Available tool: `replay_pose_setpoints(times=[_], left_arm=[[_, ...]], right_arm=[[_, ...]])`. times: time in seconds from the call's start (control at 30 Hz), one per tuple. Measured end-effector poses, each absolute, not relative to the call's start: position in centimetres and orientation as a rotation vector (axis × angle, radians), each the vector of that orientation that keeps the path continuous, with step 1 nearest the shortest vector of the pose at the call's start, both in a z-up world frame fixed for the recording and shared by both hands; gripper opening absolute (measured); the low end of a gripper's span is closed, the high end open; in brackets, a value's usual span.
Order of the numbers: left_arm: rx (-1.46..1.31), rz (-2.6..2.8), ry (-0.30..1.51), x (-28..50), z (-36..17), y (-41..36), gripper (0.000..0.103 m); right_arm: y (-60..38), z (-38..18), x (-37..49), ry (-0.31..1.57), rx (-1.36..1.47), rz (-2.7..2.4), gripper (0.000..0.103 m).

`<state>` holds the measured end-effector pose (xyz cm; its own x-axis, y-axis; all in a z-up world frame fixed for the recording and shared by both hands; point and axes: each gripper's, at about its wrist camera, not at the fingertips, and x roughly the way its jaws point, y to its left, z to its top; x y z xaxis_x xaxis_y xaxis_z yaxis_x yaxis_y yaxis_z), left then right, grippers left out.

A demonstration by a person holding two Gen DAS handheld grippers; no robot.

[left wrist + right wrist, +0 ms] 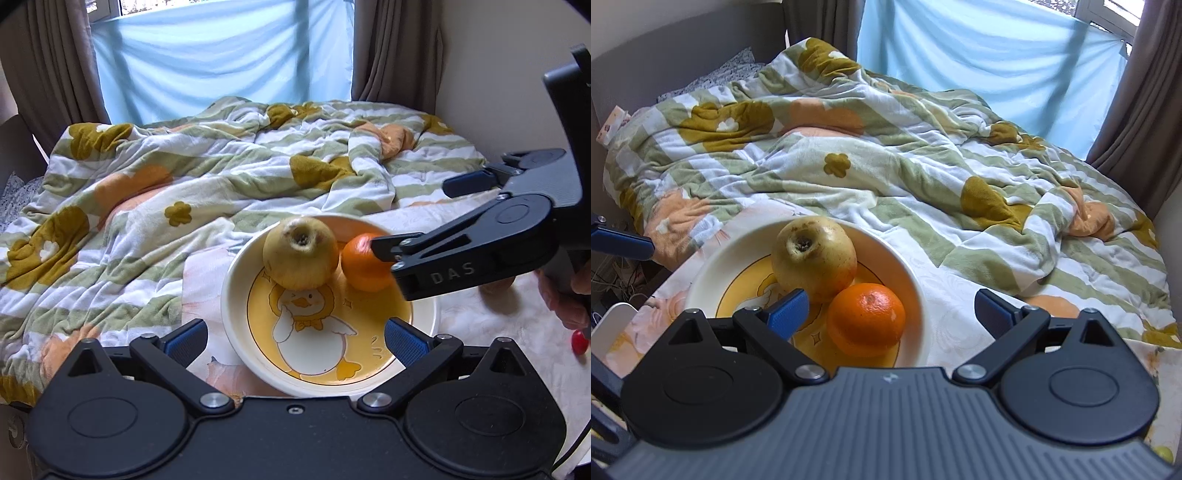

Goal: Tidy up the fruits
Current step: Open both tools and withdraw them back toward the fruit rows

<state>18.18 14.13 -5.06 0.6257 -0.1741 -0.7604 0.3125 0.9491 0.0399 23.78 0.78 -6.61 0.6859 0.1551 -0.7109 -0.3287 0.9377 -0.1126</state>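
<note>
Behind both tools we see a rumpled striped quilt (207, 162) on a bed and a blue-curtained window.

Left wrist view: our left tool (294, 341) is spread wide with nothing between its blue pads, hanging over the near rim of the duck-print bowl (236, 295). Just ahead of it in the bowl sit a yellowish apple (301, 253) and, touching the apple on its right, an orange (364, 264). The right tool (424, 218) comes in from the right, its near finger tip at the orange; it looks released. Far right of the left tool, a small red fruit (579, 341) lies on the sheet beside a person's hand (561, 295).

Right wrist view: our right tool (886, 312) is fully spread, gripping nothing. The orange (866, 319) sits in the gap but nearer the left pad, with clear space on both sides; the apple (814, 258) is just beyond it, and the bowl (916, 295) rim passes under the gap. A blue finger of the left tool pokes in at the far left edge. A greenish fruit (1163, 453) peeks out at the bottom right corner, mostly hidden.

We judge the orange freshly placed. Next move calls for backing the right tool off without nudging it, then reaching for a loose fruit.
</note>
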Motion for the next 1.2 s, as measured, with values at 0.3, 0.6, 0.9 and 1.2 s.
replay_pose_setpoints(times=[0.3, 0.6, 0.9, 1.2], left_arm=[[0.147, -0.246, 0.769, 14.3, -0.9, 12.2, 0.103], [0.116, -0.191, 0.734, 9.5, 1.2, 8.6, 0.103], [0.108, -0.151, 0.733, 5.2, 0.9, 3.5, 0.103], [0.084, -0.107, 0.778, 3.0, -2.5, -0.9, 0.103]], right_arm=[[-3.7, -1.5, 18.3, 0.763, -0.143, 0.192, 0.103], [-10.1, 1.3, 11.2, 0.741, -0.065, 0.126, 0.103], [-17.0, 1.6, 5.4, 0.729, -0.063, 0.106, 0.103], [-23.1, -1.5, 2.3, 0.769, -0.04, 0.097, 0.103]])
